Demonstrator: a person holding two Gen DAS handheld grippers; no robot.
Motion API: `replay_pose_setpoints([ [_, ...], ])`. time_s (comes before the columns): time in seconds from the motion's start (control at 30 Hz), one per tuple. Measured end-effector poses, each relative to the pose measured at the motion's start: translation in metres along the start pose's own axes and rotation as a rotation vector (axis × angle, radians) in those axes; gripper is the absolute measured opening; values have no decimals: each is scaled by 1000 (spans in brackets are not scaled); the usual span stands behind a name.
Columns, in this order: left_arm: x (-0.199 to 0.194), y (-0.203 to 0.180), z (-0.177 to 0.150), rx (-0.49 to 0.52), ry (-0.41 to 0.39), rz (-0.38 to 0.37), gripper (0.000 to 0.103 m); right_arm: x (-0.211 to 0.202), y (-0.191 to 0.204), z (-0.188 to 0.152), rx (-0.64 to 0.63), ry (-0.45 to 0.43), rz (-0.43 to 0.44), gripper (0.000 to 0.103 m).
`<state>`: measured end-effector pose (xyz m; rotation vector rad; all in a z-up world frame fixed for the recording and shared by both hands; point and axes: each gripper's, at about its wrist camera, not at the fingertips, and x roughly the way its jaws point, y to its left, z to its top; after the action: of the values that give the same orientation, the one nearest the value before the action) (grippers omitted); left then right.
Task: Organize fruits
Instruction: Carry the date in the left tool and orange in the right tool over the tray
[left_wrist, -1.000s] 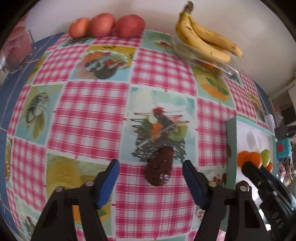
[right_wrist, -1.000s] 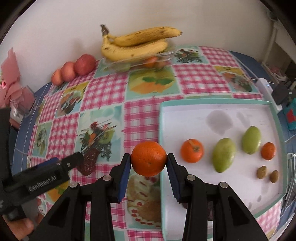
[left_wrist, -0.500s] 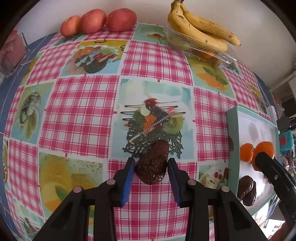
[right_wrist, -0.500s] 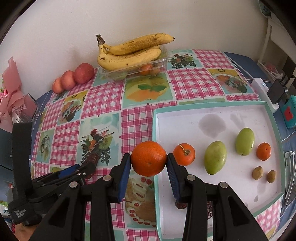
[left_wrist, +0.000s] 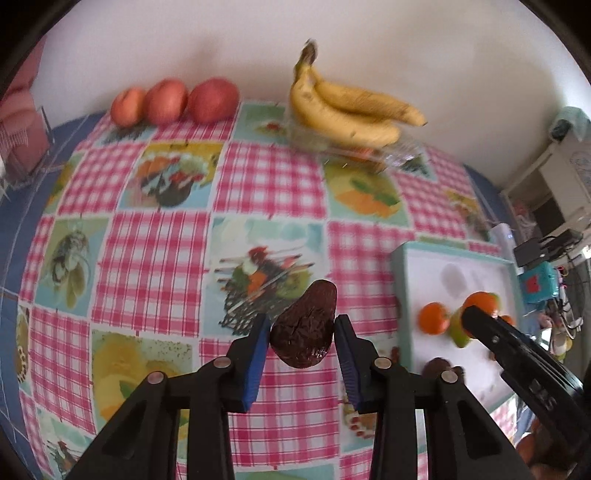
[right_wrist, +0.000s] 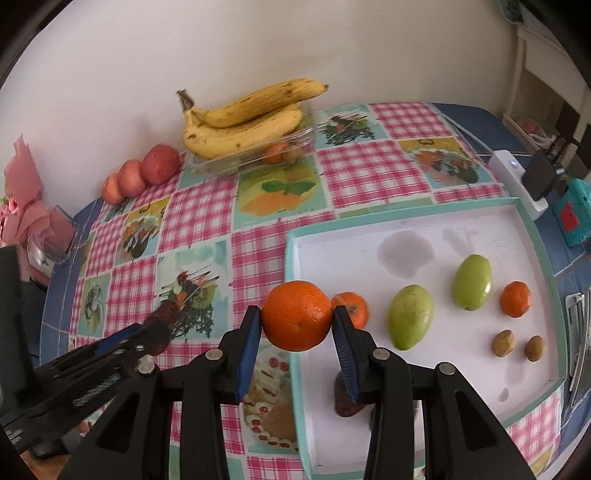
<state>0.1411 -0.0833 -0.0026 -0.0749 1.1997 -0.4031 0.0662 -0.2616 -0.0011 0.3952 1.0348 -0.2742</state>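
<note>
L gripper: blue pads clamped on a dark brown wrinkled avocado, narrow end pointing away; fruit looks to be held clear of the tablecloth, over the pink-check square near the printed fruit pic. R gripper: jaws closed on a big orange, pinched at both sides, held above the left rim of the white tray w/ teal edge.

In tray, behind the held orange: a smaller orange just beside it, then 2 green mangoes, another small orange & 2 small brown fruits toward the right side. A dark fruit sits at the tray's near edge, partly hidden by the R gripper's finger.

Further out, by the wall: banana bunch resting on top of a clear plastic box w/ small fruit inside; 3 red apples in a row, touching, at the cloth's far left corner. Pink wrapped item at far left, can't tell what it is
</note>
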Motion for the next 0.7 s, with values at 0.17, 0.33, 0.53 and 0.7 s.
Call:
replay_pose_setpoints([
  [0.17,-21,-25,2,52,-47,-44,38,-12,-31,5,71,-29,-19,41],
  [0.33,-31,-57,-5,116,-67,-84,38,-30,-76,10,163,-67,-75,41],
  [0.53,-32,-99,-14,222,-70,-128,38,-52,-120,9,246,-108,-136,41],
  [0.7,-24,-132,-29,294,-45,-134,38,-67,-134,8,265,-139,-157,41],
])
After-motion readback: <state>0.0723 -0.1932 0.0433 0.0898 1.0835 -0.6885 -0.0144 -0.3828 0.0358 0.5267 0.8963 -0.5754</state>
